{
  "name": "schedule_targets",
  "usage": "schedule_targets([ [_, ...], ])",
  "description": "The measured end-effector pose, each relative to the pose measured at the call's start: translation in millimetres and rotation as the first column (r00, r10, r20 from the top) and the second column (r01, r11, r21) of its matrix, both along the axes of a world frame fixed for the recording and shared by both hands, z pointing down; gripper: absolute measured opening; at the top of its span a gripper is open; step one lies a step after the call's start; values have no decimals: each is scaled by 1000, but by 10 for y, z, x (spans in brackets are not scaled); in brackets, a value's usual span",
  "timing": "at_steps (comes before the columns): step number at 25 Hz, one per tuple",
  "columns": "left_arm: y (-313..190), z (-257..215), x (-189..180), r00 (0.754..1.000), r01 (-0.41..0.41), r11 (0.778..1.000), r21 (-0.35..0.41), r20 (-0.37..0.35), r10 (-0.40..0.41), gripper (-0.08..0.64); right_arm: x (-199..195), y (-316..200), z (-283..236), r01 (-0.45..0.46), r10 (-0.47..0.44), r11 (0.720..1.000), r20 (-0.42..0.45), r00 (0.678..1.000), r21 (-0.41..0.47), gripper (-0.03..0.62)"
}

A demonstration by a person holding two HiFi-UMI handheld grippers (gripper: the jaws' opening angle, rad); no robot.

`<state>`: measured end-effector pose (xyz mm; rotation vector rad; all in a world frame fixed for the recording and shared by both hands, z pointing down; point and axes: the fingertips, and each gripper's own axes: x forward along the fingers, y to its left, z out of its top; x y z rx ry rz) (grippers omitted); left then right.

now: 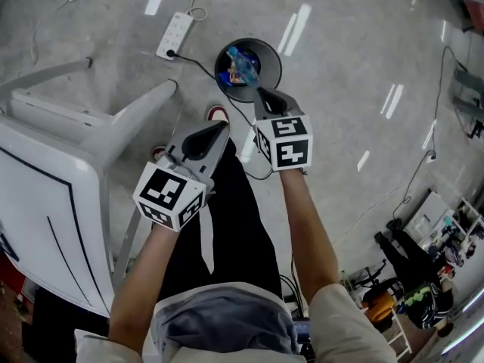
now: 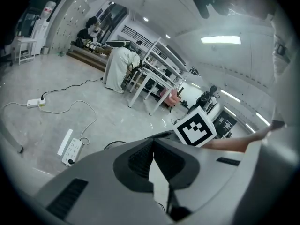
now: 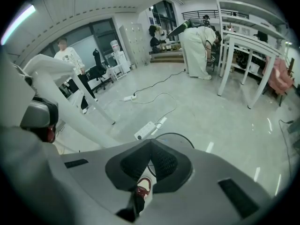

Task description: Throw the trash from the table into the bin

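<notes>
**A:** Two grippers, and neither is carrying anything?

**B:** Right. The left gripper (image 1: 221, 125) has its jaws pressed together on nothing. The right gripper (image 1: 262, 93) is the same, with its tips over the bin (image 1: 271, 57) at about five o'clock of the rim.

**A:** Where's the trash?

**B:** It's in the bin, at twelve o'clock in the head view. It's a crumpled blue and yellow bundle (image 1: 240, 66) lying on the bottom. The table (image 1: 53, 180) stands at nine o'clock.

**A:** How would it handle?

**B:** It's probably light, soft wrapper, a bit slippery. I'd pinch a raised fold, not a flat face.
</notes>
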<state>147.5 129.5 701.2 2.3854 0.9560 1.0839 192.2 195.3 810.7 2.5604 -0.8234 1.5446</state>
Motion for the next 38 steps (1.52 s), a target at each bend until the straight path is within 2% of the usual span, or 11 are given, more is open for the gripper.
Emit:
schedule_targets([
  [11, 14, -758, 86, 999, 13, 998, -58, -47, -15, 8, -137, -186, -1108, -27, 34, 998, -106, 994, 61, 23],
  [18, 132, -1370, -48, 992, -43, 997, -65, -124, 34, 8, -176, -318, -1973, -13, 37, 993, -196, 980, 121, 23],
  [23, 99, -1887, -92, 983, -47, 995, -85, -182, 31, 8, -290, -392, -2679, 10, 31, 985, -231, 972, 173, 23],
  [29, 0, -2459, -87, 966, -24, 994, -102, -257, -3, 8, -363, -406, -3408, 37, 29, 980, -326, 945, 195, 23],
  [34, -185, -2974, -45, 943, 36, 982, -185, -318, -95, 8, -453, -424, -4008, 67, 27, 973, -400, 916, 219, 23],
  [38, -291, -3271, -31, 921, 42, 984, -176, -375, -106, 8, -525, -484, -4410, 101, 17, 968, -466, 885, 228, 23],
])
